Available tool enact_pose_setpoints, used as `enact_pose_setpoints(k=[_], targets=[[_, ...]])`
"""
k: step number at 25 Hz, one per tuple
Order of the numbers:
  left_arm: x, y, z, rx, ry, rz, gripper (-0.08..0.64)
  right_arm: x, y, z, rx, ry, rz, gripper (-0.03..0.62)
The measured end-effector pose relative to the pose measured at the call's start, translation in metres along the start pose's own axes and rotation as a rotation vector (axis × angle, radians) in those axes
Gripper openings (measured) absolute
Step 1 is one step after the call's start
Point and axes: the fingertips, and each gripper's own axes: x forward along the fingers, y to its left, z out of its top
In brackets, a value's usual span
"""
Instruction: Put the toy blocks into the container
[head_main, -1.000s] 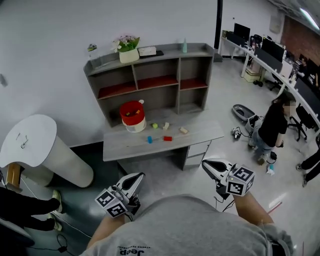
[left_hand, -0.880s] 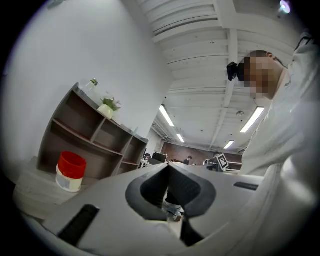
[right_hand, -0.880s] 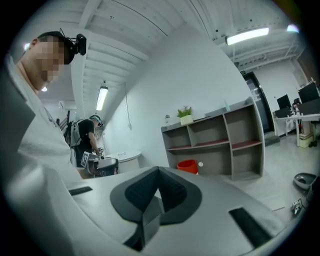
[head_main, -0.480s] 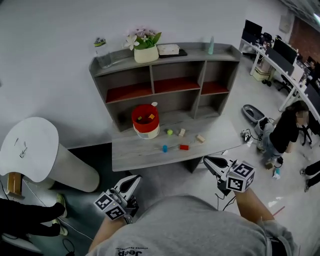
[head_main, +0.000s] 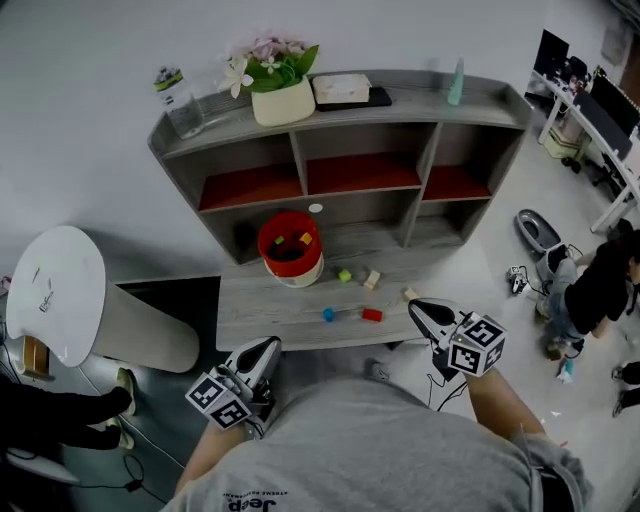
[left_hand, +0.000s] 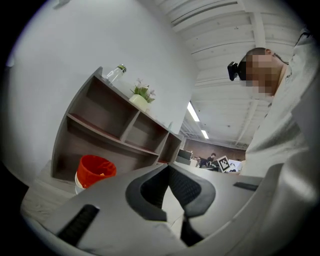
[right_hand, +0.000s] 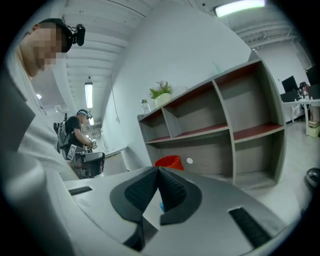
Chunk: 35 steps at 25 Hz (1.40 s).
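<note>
A red bucket (head_main: 289, 247) with a white base stands on the grey desk (head_main: 260, 310) and holds a few blocks. Several toy blocks lie to its right: a green one (head_main: 344, 275), a beige one (head_main: 371, 279), a blue one (head_main: 328, 314), a red one (head_main: 372, 315) and another beige one (head_main: 408, 294). My left gripper (head_main: 268, 347) is shut and empty, low at the desk's front edge. My right gripper (head_main: 418, 306) is shut and empty too, its tip near the desk's right front corner. The bucket (left_hand: 94, 170) shows in the left gripper view, and the bucket (right_hand: 169, 162) also in the right gripper view.
A grey shelf unit (head_main: 340, 160) rises behind the desk, with a flower pot (head_main: 280, 95), a bottle (head_main: 176, 100) and a tray (head_main: 344, 90) on top. A white round table (head_main: 55, 290) stands at the left. A person (head_main: 595, 285) crouches on the floor at the right.
The view has closed in on the desk, which now looks larger and nearer. Both grippers stay shut and have come up to the desk's front edge.
</note>
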Motion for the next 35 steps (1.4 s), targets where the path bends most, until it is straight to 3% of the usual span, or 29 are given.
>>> enact_pose_setpoints(k=[8, 15, 22, 27, 35], targets=[[0.108, 0.040, -0.012, -0.054, 0.028, 0.112, 0.011, 0.045, -0.102, 0.015, -0.064, 0.064, 0.080, 0.015], [0.150, 0.078, -0.034, -0.069, 0.124, 0.074, 0.011, 0.074, -0.153, -0.012, -0.071, 0.156, -0.023, 0.015], [0.177, 0.110, -0.069, -0.047, 0.262, -0.024, 0.011, 0.084, -0.196, -0.086, -0.078, 0.356, -0.196, 0.058], [0.201, 0.116, -0.086, -0.023, 0.321, -0.071, 0.011, 0.087, -0.216, -0.150, -0.072, 0.515, -0.240, 0.133], [0.233, 0.105, -0.117, 0.013, 0.397, -0.124, 0.011, 0.085, -0.244, -0.243, -0.099, 0.749, -0.292, 0.194]])
